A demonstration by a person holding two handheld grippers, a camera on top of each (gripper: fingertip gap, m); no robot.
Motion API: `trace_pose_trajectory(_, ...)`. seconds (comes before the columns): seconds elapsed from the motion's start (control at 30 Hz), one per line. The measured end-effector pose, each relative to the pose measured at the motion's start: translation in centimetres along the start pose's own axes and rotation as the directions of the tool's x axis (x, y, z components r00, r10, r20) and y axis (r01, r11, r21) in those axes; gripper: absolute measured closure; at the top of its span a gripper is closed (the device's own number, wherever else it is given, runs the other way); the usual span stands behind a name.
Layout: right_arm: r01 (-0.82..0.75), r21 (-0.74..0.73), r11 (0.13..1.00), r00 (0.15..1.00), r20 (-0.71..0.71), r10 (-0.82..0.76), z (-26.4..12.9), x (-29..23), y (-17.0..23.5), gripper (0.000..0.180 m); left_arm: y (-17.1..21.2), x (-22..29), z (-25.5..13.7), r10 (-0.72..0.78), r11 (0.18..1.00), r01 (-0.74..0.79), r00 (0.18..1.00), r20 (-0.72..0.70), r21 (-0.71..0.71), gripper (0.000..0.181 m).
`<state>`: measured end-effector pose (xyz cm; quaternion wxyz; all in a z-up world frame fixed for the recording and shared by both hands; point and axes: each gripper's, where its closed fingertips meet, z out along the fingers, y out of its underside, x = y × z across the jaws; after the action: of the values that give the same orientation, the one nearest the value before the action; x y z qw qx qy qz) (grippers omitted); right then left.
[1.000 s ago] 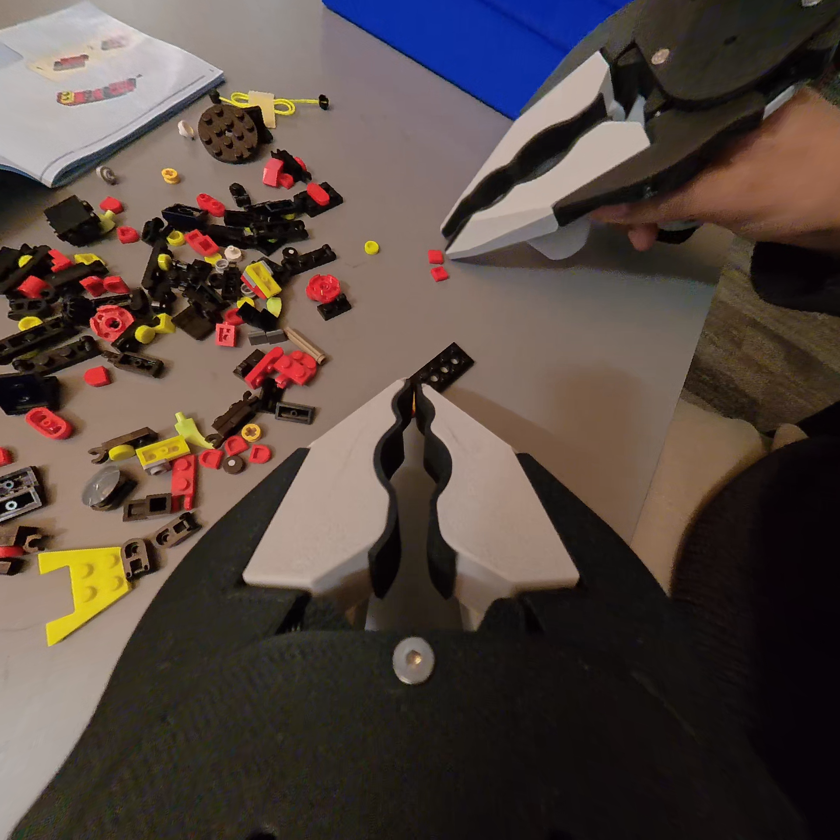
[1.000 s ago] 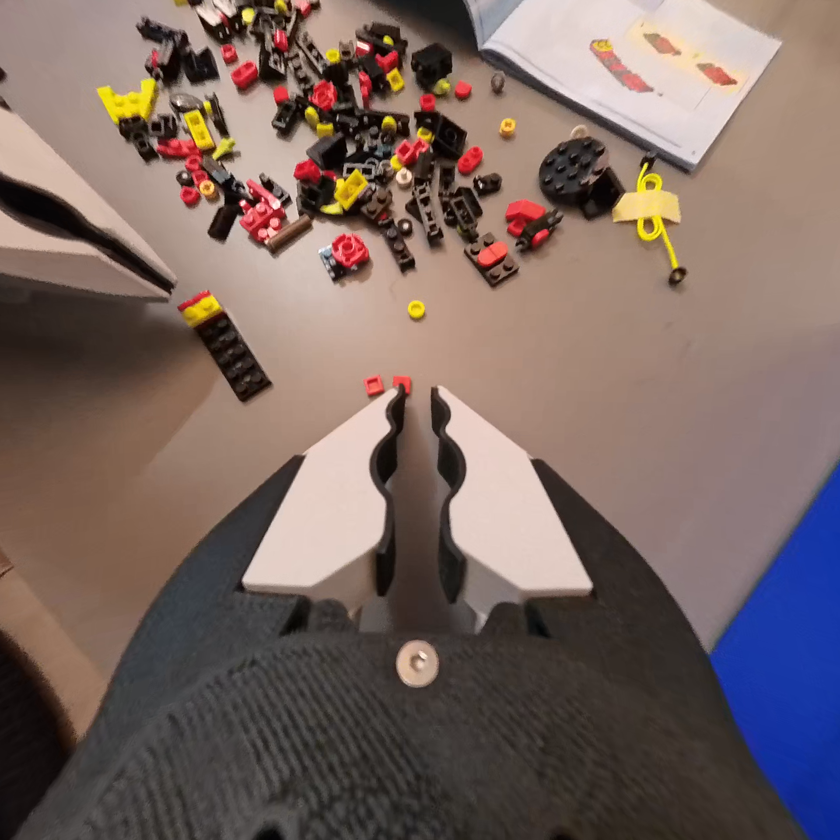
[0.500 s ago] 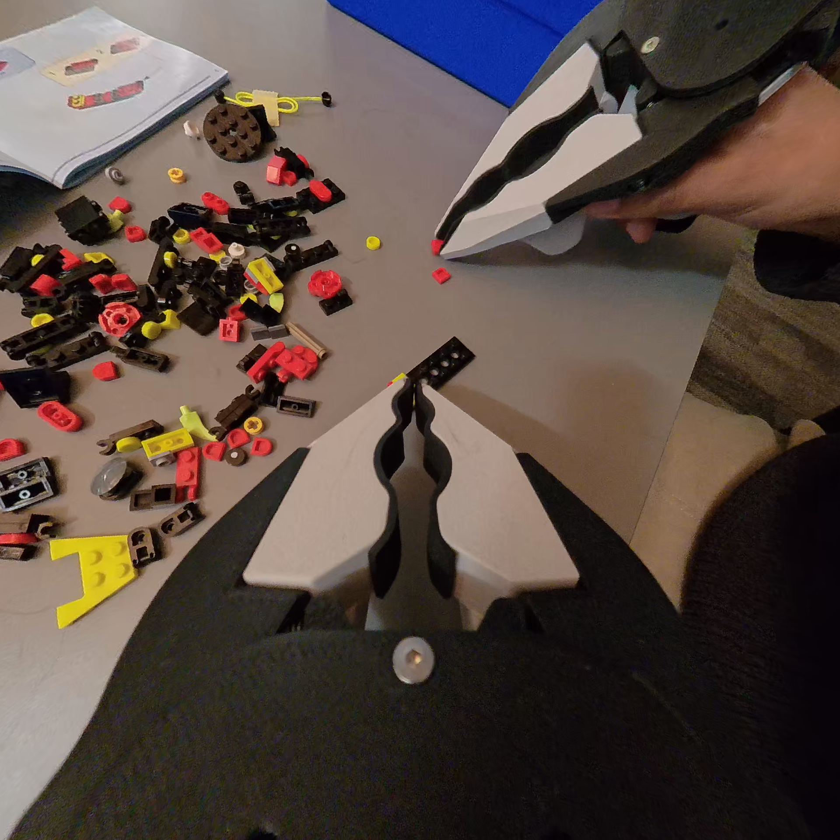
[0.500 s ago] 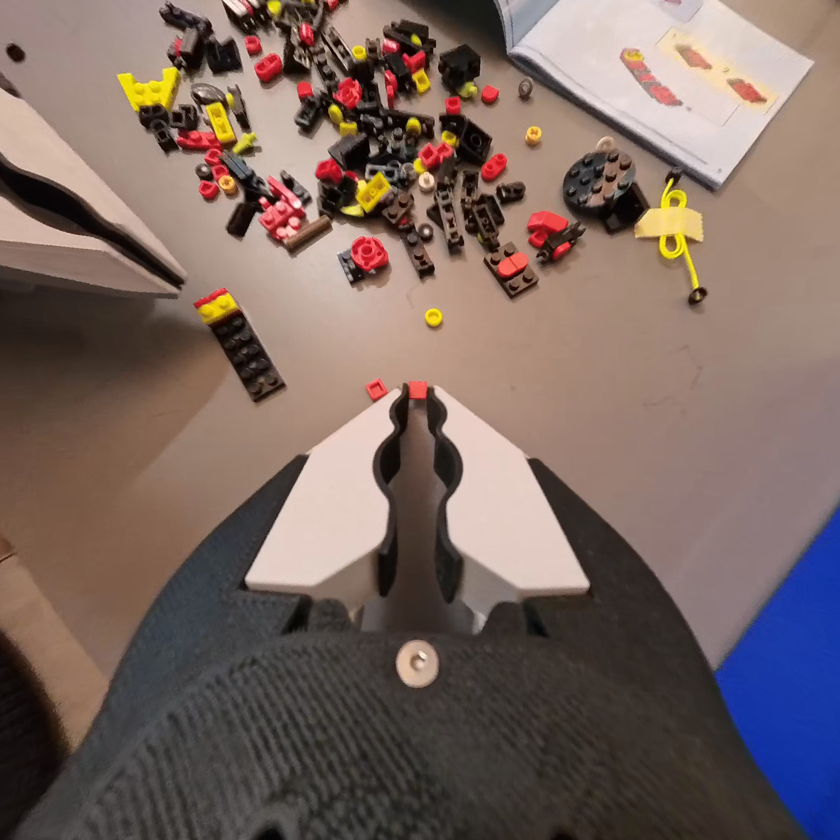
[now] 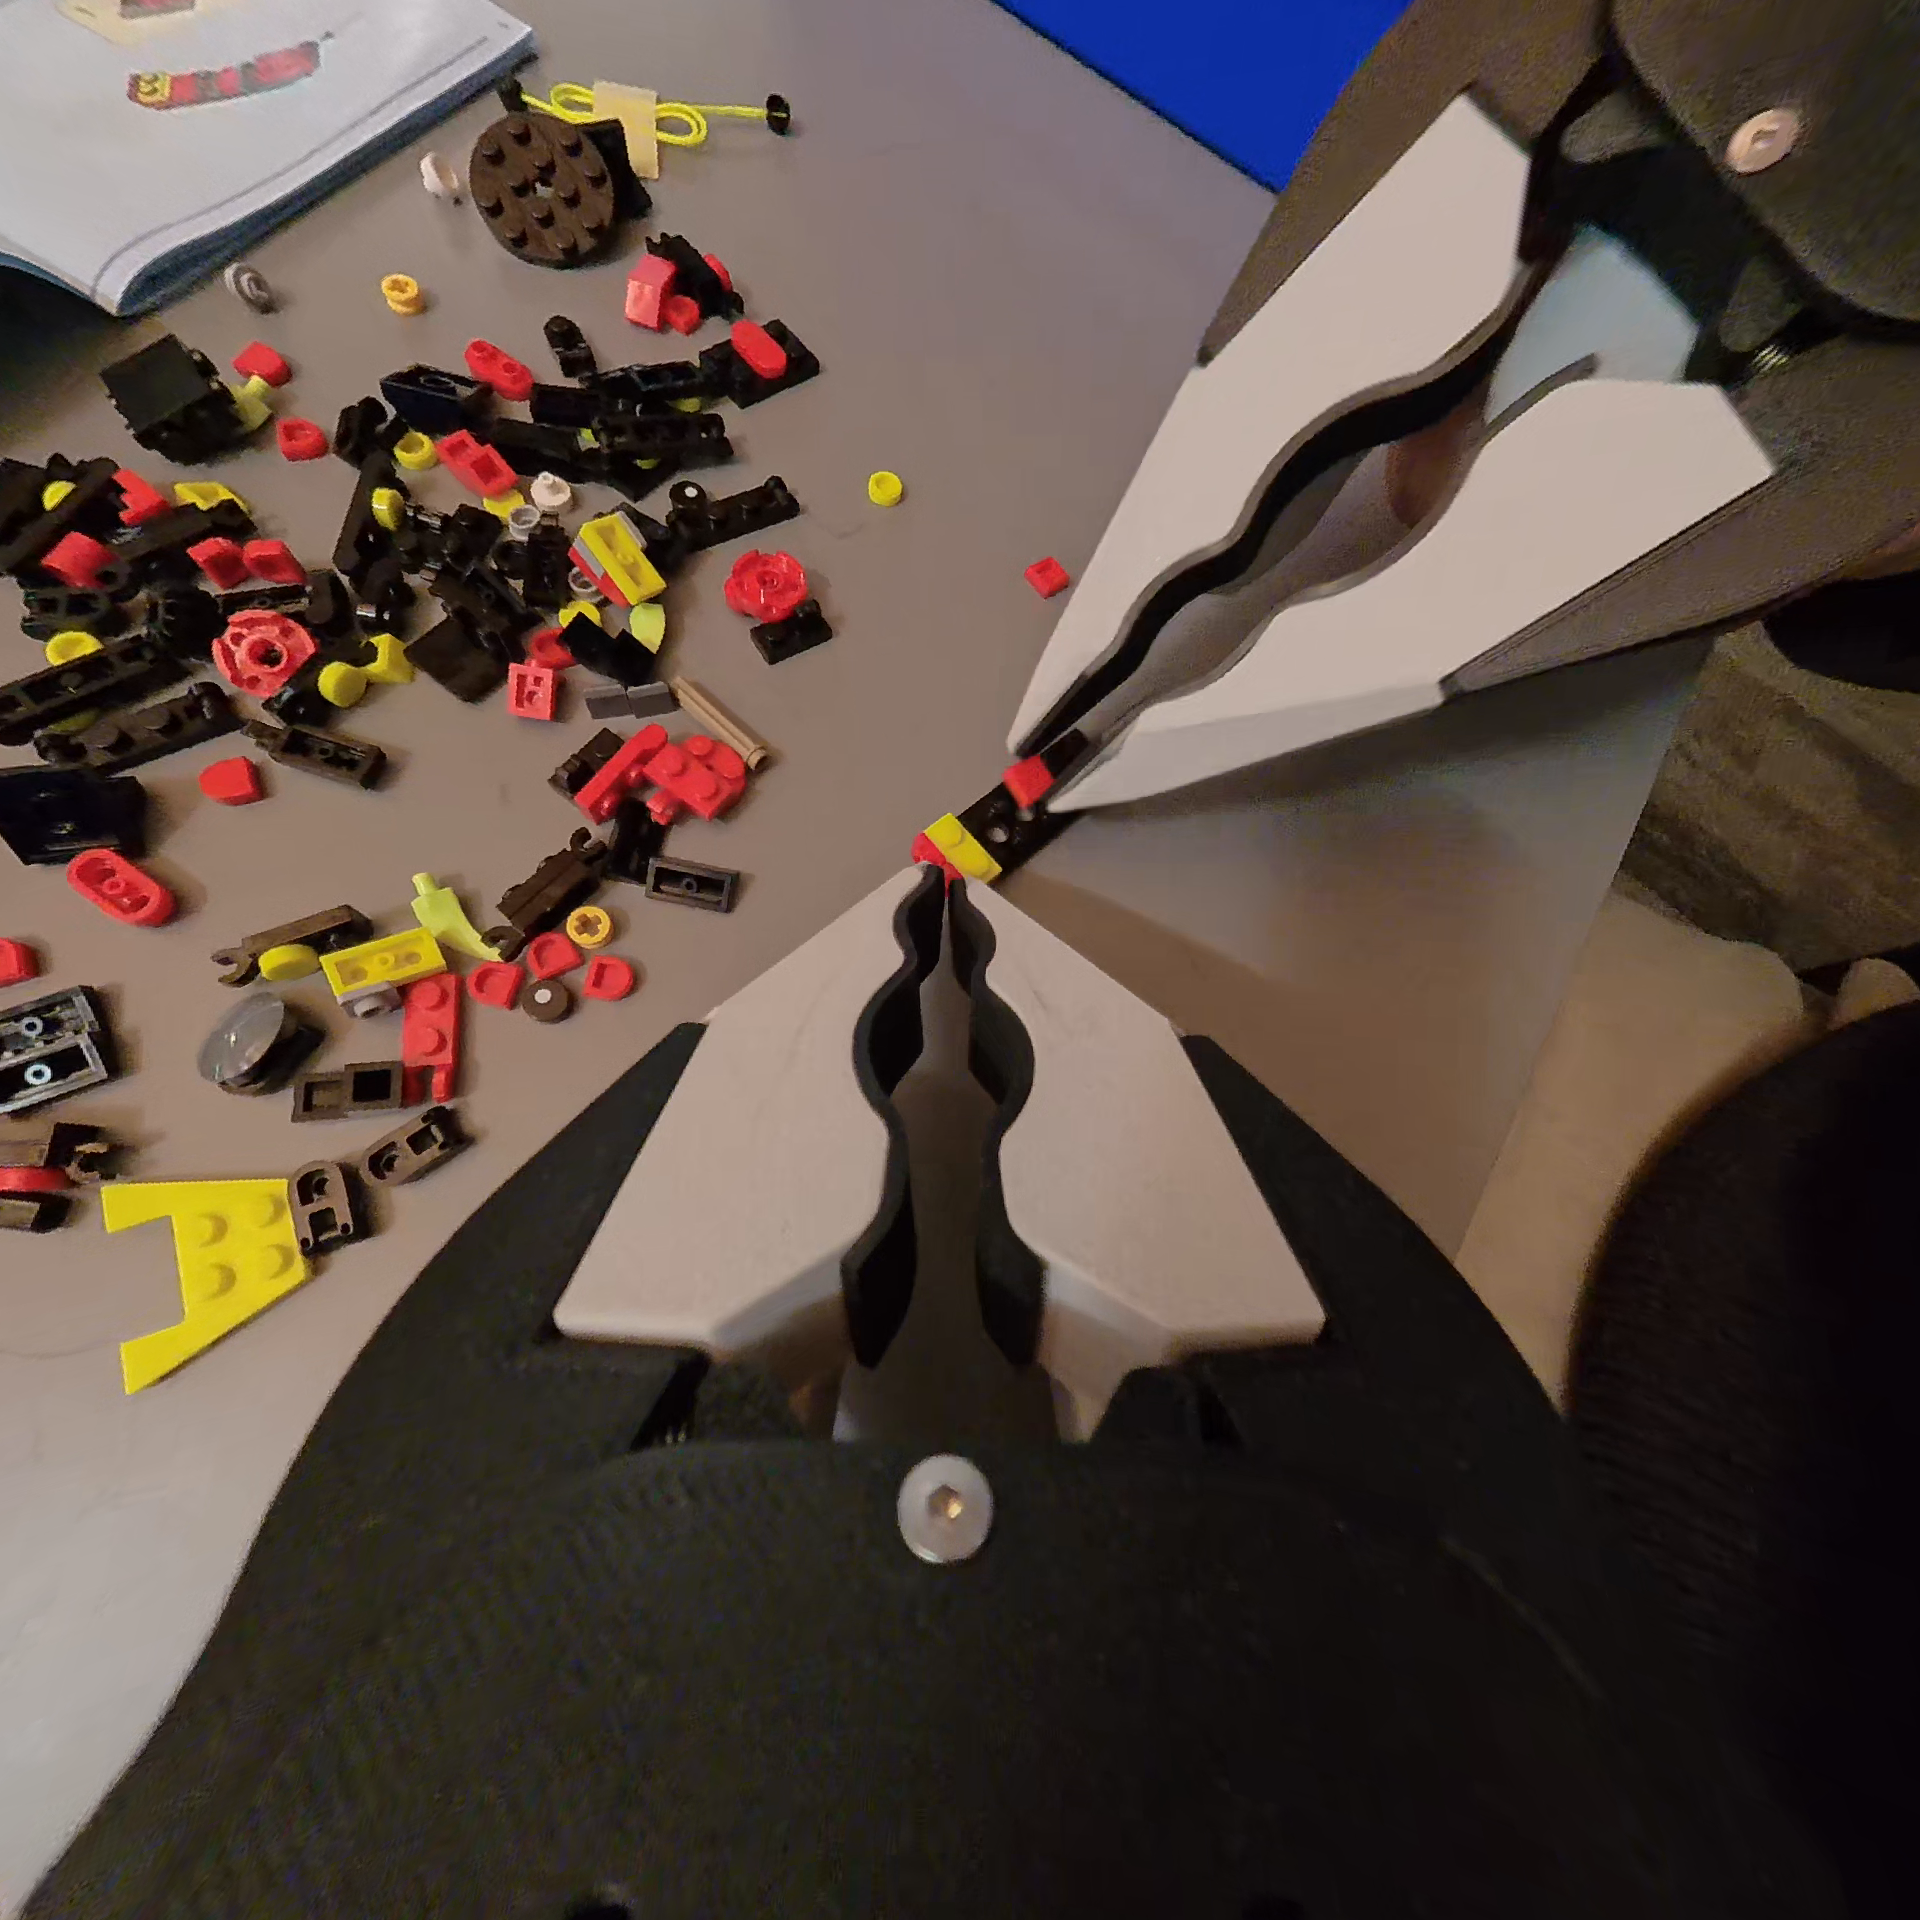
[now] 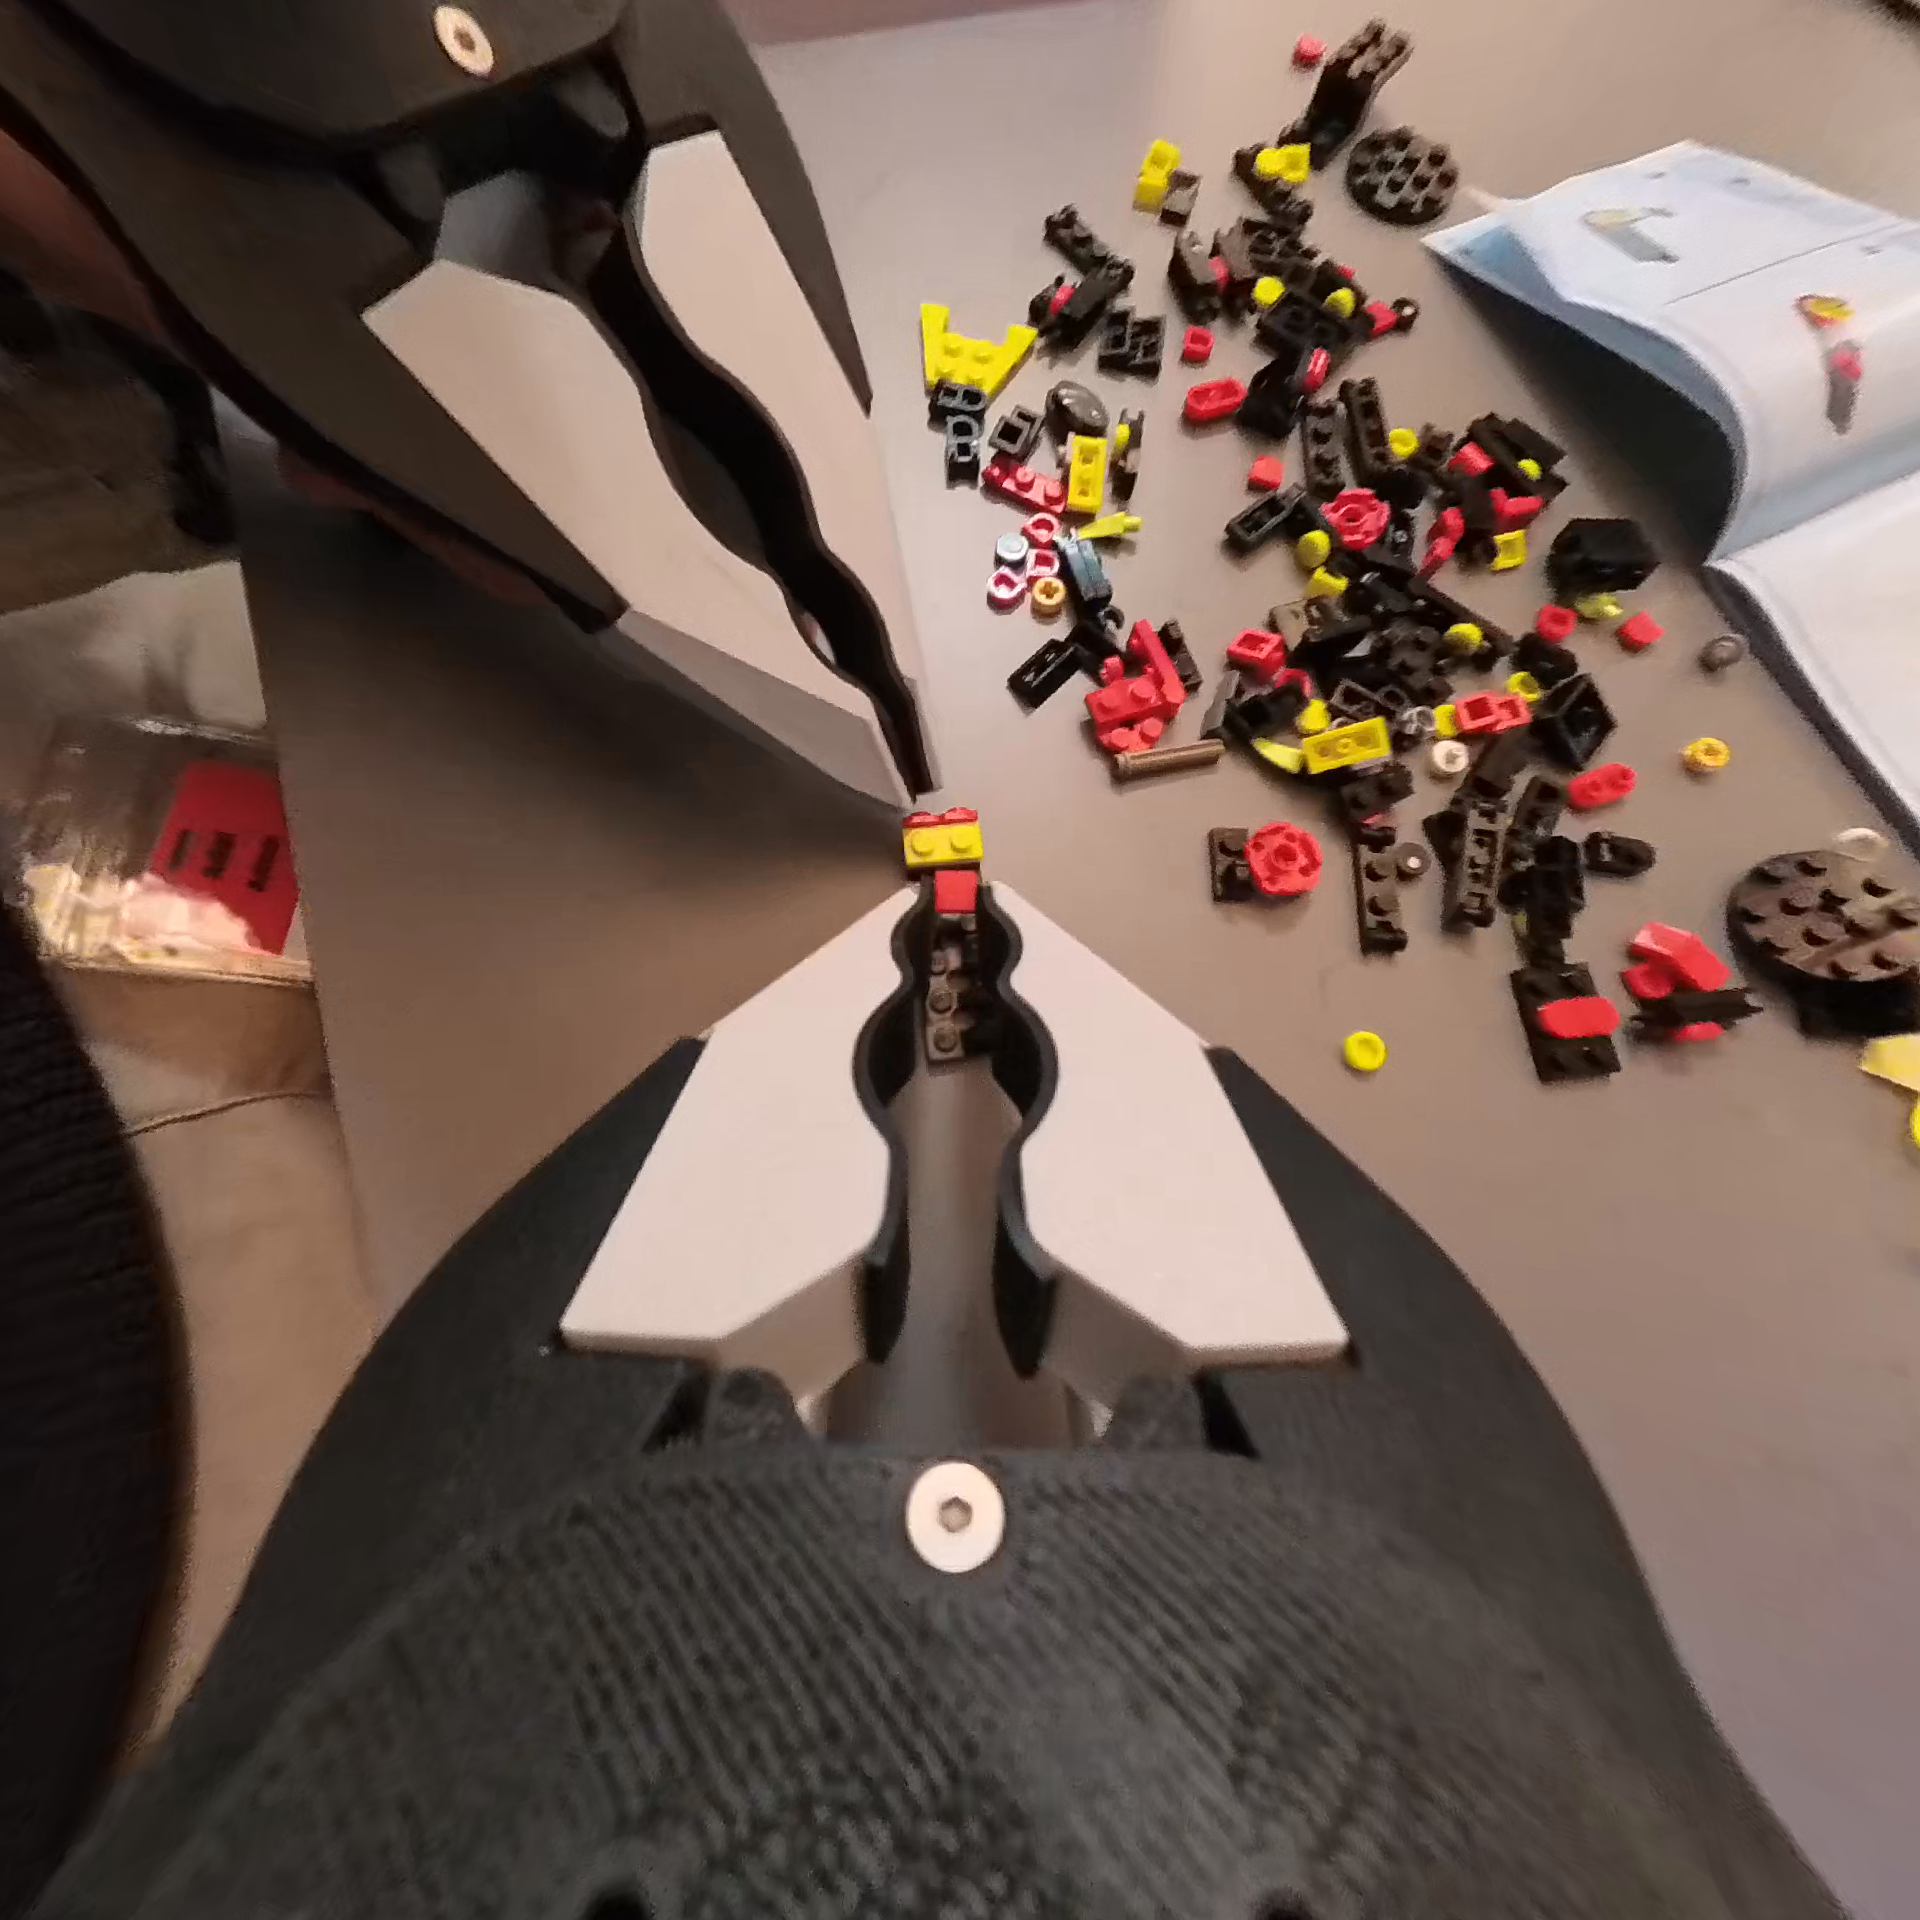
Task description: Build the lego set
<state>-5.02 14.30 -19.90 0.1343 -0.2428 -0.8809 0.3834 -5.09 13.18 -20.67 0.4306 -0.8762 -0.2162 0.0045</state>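
Fitting a small part to the sub-assembly. The left gripper (image 5: 943, 883) has its fingers closed on the red-and-yellow end of the long black studded plate (image 5: 1000, 826), held above the grey bench (image 5: 1039, 260). The right gripper (image 6: 954, 896), fingers pinched on a small red square tile (image 6: 954, 890), sets it over the plate's studs; whether it is seated is hard to tell. Next, judged: press down squarely, then release. Loose red, black and yellow bricks (image 5: 416, 623) lie beside an open instruction booklet (image 5: 260, 125).
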Motion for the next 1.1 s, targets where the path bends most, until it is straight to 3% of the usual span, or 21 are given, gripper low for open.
trace_pose_trajectory(0.5,0.029,-0.065,0.997,0.998,0.062,-0.025,1.2,0.2,0.7,0.174,0.4,0.3,0.3,-0.007,1.0,0.007,1.0,-0.018,-0.031,0.179)
trace_pose_trajectory(1.1,0.065,-0.046,0.997,0.995,0.083,-0.061,1.1,0.4,0.9,0.17,0.4,0.2,0.3,-0.027,0.999,0.026,0.999,-0.029,-0.034,0.179)
